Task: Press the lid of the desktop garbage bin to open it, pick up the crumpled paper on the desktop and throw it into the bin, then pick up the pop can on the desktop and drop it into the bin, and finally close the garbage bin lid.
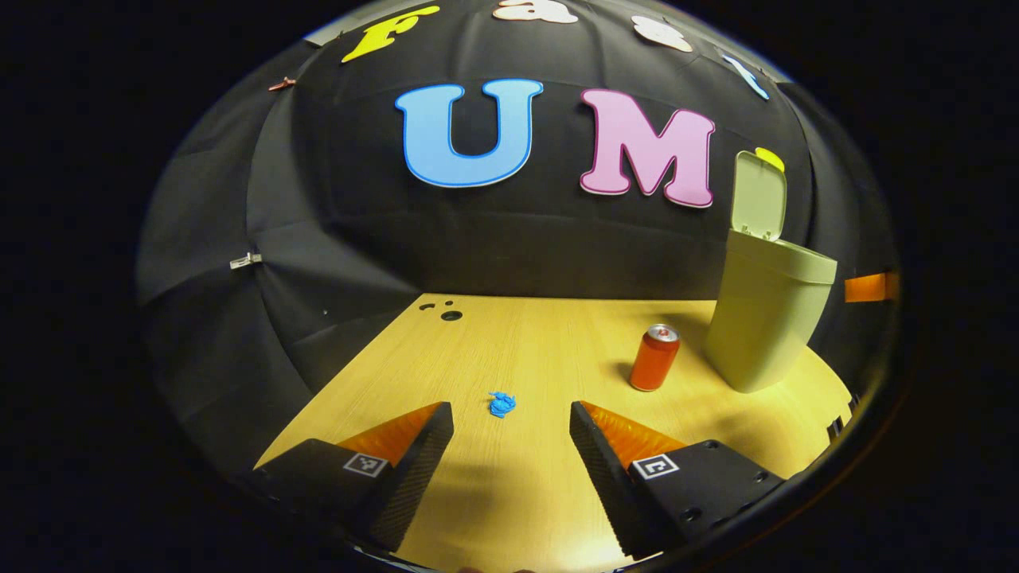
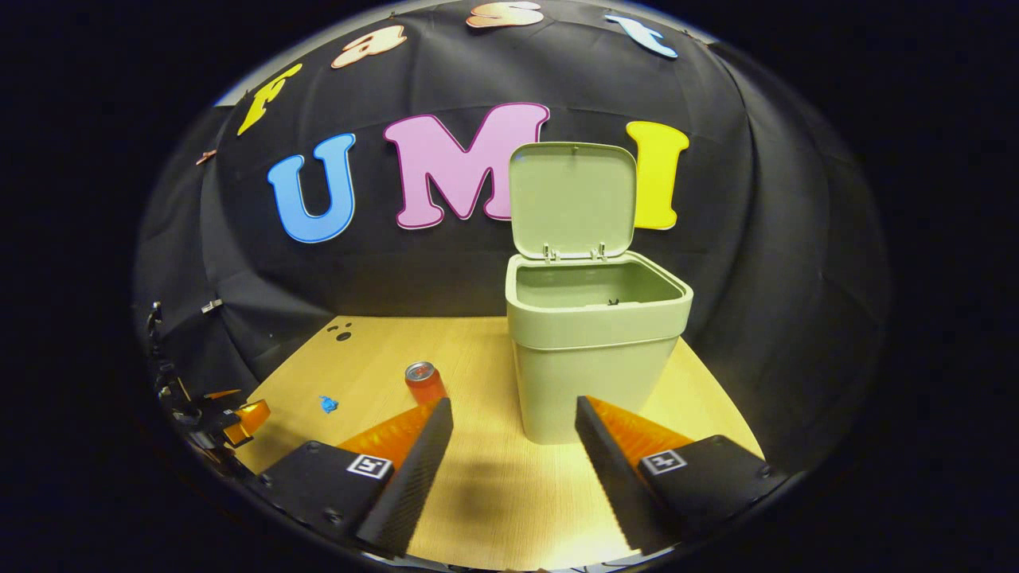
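Cloth-walled booth (image 1: 334, 239), wooden desktop (image 1: 517, 334)

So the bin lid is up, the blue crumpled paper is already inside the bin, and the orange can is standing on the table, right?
Not quite. The crumpled paper isn't in the bin; it lies on the table, ahead of the left hand-held gripper, as the left gripper view shows. The rest holds: the lid is up and the can stands on the table.

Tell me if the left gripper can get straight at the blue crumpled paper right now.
Probably yes. The left gripper is open, and the crumpled paper lies on bare desktop just ahead between its fingers; the pop can stands off to the side.
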`<control>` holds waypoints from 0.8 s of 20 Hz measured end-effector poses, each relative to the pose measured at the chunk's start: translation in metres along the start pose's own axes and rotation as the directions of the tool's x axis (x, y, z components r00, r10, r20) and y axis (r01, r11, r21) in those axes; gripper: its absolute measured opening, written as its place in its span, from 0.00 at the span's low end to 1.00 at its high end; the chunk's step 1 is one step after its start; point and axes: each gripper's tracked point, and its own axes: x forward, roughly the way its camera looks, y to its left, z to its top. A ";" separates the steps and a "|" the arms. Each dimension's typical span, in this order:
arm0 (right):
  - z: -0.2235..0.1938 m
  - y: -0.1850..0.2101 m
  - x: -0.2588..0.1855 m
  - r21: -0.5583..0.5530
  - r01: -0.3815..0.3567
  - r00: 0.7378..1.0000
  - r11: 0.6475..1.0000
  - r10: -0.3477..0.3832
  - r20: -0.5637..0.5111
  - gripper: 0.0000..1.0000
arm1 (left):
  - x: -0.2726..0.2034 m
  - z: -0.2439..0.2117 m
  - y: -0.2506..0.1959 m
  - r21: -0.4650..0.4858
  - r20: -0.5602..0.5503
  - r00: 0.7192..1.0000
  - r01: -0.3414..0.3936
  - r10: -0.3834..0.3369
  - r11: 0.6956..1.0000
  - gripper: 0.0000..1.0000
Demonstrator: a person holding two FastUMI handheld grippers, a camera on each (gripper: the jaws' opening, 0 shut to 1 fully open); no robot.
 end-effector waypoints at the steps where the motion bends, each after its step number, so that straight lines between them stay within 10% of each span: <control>1: -0.003 -0.002 0.000 0.000 0.004 1.000 1.000 -0.004 -0.004 1.00 | 0.009 -0.005 0.002 0.000 -0.014 1.000 -0.006 0.006 1.000 0.95; 16: -0.060 -0.049 0.002 0.077 0.119 0.981 0.990 -0.105 -0.161 0.99 | 0.154 -0.061 -0.002 0.052 -0.204 0.978 -0.022 0.032 0.998 0.95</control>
